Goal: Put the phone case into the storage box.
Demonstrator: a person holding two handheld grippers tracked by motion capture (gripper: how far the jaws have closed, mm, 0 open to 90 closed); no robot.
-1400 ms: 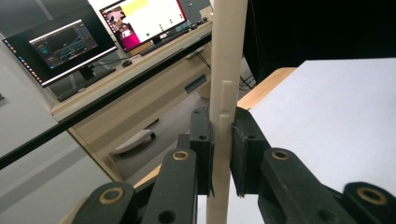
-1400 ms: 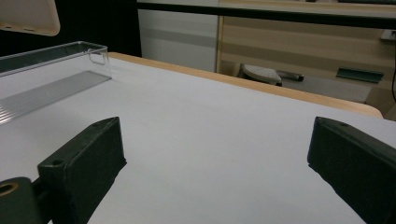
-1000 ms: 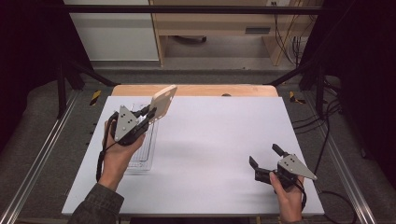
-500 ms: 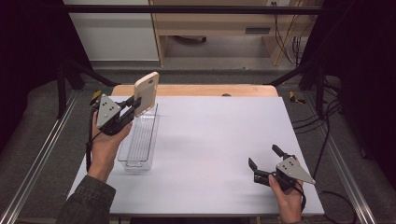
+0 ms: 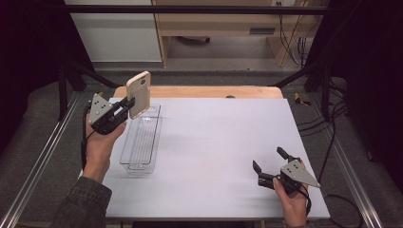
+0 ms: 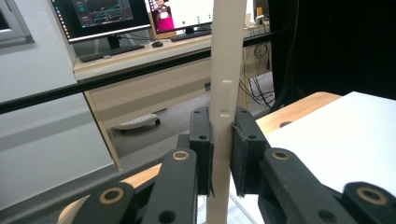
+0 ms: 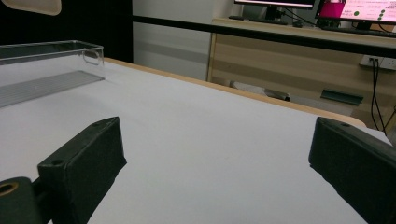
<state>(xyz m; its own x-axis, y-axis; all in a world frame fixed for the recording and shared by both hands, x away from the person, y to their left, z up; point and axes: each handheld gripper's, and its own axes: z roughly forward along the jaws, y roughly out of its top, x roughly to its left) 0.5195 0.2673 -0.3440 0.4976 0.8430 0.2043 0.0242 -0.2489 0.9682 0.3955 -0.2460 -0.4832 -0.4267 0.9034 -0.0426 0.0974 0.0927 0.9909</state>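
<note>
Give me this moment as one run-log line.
left gripper: shut on phone case, held upright above clear tray | right gripper: open, empty, low over white table | tray: empty

Clear bin blocks the table's left side.

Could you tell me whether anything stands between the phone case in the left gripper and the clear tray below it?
Nothing visible does. The left gripper holds the phone case upright above the far end of the clear tray, whose inside looks empty. The right gripper sits open, far off to the side.
</note>
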